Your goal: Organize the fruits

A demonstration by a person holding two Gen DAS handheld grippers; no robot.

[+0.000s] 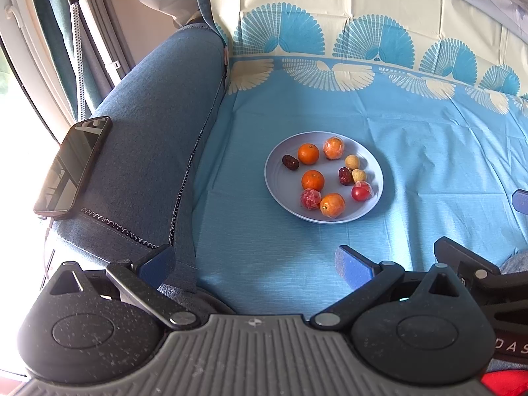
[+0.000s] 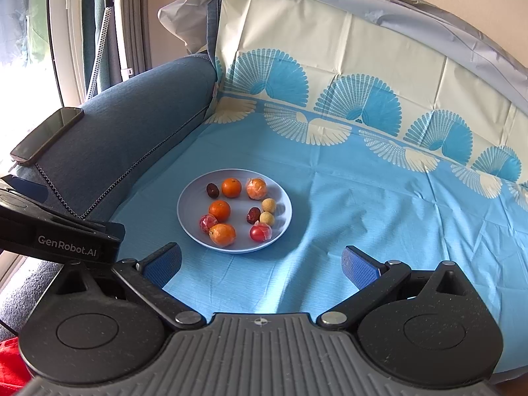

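At the far left a dark phone [image 1: 73, 166] lies flat on the blue armrest [image 1: 158, 138] of a sofa, beside a bright window. The seat to its right is covered by a light blue cloth [image 1: 429, 151] with a fan pattern that runs up the backrest.

The left gripper [image 1: 255, 264] hovers low over the cloth with its blue-padded fingers spread wide and nothing between them; its left finger [image 1: 158, 262] shows against the armrest edge and its right finger over bare cloth.

Ahead of it, in the middle of the cloth, sits a pale round plate [image 1: 280, 184] holding all the fruit. From left to right on the plate: a dark date [image 1: 290, 162] at the left edge, two bare oranges [image 1: 308, 153] one behind the other, a wrapped red fruit [image 1: 310, 199] at the near side touching a wrapped orange [image 1: 332, 205], another wrapped orange [image 1: 333, 148] at the far side, a second date [image 1: 345, 176], two small yellowish round fruits [image 1: 352, 161] just beside it, and a wrapped red fruit [image 1: 361, 192] near the right rim.

The right gripper [image 2: 262, 264] hangs just short of the plate's near rim, also spread wide and empty. In its view the body of the left gripper shows at the left edge, near the armrest.
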